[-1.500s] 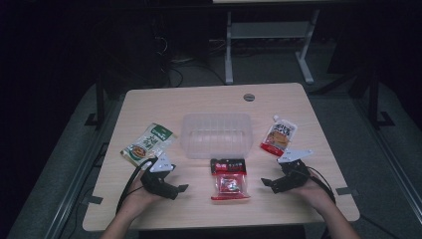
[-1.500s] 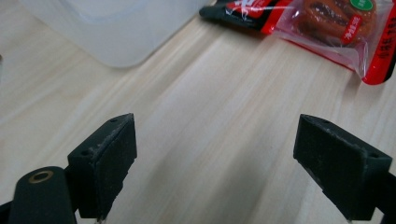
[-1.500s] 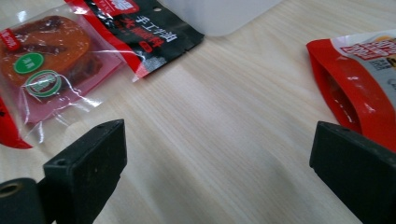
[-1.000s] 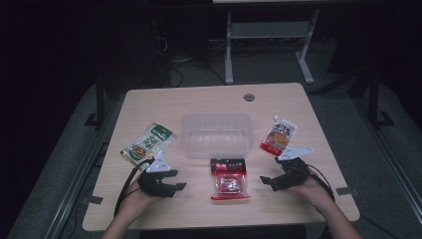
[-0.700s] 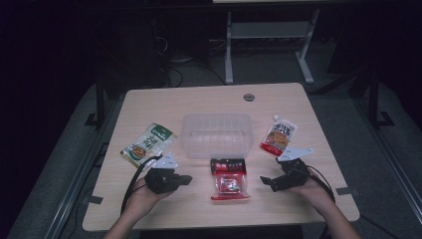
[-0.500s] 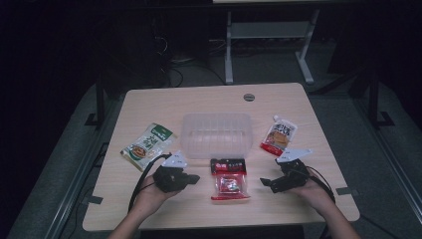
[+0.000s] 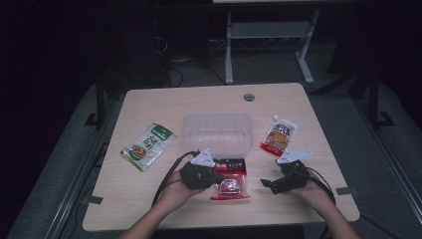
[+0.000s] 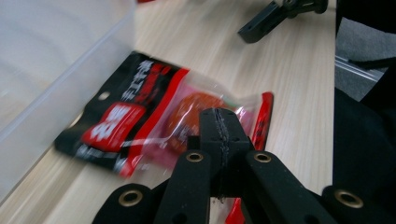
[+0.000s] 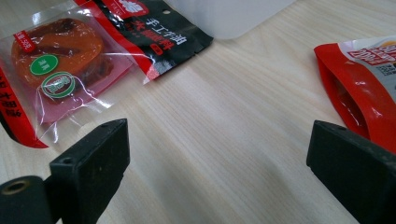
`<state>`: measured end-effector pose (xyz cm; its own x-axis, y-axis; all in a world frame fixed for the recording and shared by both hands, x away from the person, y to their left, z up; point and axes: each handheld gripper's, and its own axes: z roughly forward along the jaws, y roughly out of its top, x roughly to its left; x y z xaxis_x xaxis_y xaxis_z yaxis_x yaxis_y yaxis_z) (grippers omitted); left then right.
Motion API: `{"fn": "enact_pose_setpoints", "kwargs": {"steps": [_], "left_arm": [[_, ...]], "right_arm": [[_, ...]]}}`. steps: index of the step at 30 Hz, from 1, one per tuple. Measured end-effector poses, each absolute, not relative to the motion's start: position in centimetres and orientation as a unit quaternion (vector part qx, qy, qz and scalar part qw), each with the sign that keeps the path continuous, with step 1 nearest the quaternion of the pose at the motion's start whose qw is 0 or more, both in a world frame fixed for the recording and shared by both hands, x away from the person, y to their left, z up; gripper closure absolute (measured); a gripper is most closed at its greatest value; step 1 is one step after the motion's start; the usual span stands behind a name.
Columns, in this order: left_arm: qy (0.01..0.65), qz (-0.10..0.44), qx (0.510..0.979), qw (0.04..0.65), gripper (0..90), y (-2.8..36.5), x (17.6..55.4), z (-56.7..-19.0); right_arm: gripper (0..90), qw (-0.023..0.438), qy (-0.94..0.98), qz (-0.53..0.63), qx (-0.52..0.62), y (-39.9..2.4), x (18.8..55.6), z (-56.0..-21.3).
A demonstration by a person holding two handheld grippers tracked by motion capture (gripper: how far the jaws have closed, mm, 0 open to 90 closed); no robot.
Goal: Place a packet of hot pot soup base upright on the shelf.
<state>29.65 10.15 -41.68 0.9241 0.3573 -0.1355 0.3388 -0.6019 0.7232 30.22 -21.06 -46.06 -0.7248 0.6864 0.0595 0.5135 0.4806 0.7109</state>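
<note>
Front and centre lies the red-and-black snack packet (image 7: 230, 178), flat on the tabletop (image 7: 164, 104), its black header end just beside the near wall of the clear plastic container (image 7: 216, 133). Through the packet's clear window an orange-red piece shows, with a green round sticker on it.

The left hand-held gripper (image 8: 219, 135) sits right at the packet's left edge, jaws pressed tight together with nothing visibly caught between them; in its own view the closed tip hangs over the packet's clear part, and whether it touches the film I cannot tell. Those jaws have just been closing, and they closed on air.

To the packet's right, a little apart from it, the right hand-held gripper (image 9: 215, 158) rests in the person's hand with its jaws spread wide, bare wood between them. In the right gripper view the packet lies off its left jaw, and a red-and-white pouch (image 7: 279, 136) off its right jaw.

That pouch lies beyond and to the right of the packet, just beside the container's right end. Well off to the packet's left, past the container's left end, lies a green-and-white packet (image 7: 148, 146), tilted on the wood.
</note>
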Motion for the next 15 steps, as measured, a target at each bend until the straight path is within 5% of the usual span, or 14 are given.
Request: {"fn": "enact_pose_setpoints", "kwargs": {"steps": [15], "left_arm": [[0.155,-0.017,0.913,0.377,89.8,3.5,29.8,-44.1]], "right_arm": [[5.6,0.117,0.853,0.373,0.346,-21.0,30.0,-46.0]]}}
